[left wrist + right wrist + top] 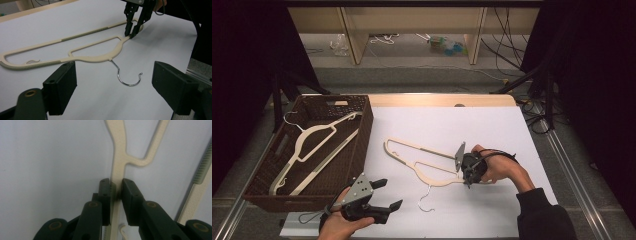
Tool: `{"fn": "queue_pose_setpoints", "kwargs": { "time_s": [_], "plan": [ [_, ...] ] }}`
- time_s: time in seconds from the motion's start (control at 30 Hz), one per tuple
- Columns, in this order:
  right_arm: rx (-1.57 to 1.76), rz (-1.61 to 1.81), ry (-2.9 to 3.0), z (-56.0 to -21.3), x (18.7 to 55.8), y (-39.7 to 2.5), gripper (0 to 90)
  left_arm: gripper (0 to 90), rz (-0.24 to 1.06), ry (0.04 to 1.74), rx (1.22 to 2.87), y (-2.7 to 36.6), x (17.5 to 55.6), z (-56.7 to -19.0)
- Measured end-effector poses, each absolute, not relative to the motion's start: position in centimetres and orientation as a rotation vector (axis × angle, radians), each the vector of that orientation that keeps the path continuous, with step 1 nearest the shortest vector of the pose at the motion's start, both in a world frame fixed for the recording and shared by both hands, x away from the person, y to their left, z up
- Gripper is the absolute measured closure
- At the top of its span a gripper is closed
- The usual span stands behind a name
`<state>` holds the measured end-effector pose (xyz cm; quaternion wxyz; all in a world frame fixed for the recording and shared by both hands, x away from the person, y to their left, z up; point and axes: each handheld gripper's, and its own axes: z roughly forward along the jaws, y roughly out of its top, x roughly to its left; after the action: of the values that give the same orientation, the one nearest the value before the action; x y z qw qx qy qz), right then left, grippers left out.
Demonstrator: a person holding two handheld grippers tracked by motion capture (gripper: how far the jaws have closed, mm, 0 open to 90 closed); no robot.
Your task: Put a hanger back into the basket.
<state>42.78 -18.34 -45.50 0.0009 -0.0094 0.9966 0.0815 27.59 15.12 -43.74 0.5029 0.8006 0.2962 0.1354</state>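
Cream hanger (432, 176) pinched by right claw (468, 176), mid-table.

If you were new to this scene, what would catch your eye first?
The cream hanger lying flat on the white table, with the right tool clamped on one of its arms. At the left, a brown basket holds another hanger, and the left tool hovers open nearby.

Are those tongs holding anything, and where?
The right tongs pinch the cream hanger on one shoulder arm. The left tongs are open, holding nothing.
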Motion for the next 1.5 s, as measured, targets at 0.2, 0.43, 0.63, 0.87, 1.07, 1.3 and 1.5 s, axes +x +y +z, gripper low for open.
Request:
{"fn": "queue_pose_setpoints", "kwargs": {
  "time_s": [0.2, 0.43, 0.63, 0.87, 1.07, 1.3, 1.5],
  "plan": [
    [-0.018, 0.231, 3.126, -44.7, 42.9, -18.9, 79.8, 20.5, 0.380, 0.663, 1.996, 14.1, 27.5, -44.3],
    [-0.040, 0.221, 3.134, -43.2, 42.3, -18.7, 79.8, 21.6, 0.430, 0.613, 2.063, 12.3, 28.8, -45.4],
    [-0.053, 0.243, 3.122, -42.4, 42.2, -18.5, 79.7, 24.7, 0.482, 0.608, 2.096, 11.0, 31.6, -46.6],
    [-0.056, 0.249, 3.106, -41.4, 42.1, -18.8, 79.8, 26.3, 0.539, 0.543, 2.206, 9.5, 33.5, -47.9],
    [-0.060, 0.261, 3.087, -40.5, 41.8, -18.6, 79.8, 28.0, 0.587, 0.492, 2.255, 8.2, 34.5, -48.4],
    [-0.056, 0.281, 3.083, -40.1, 41.7, -18.7, 79.8, 28.7, 0.644, 0.451, 2.301, 7.0, 35.1, -48.8],
    [-0.060, 0.283, 3.084, -40.1, 41.7, -18.7, 79.8, 31.7, 0.674, 0.385, 2.318, 6.1, 35.3, -48.6]
  ]
}}
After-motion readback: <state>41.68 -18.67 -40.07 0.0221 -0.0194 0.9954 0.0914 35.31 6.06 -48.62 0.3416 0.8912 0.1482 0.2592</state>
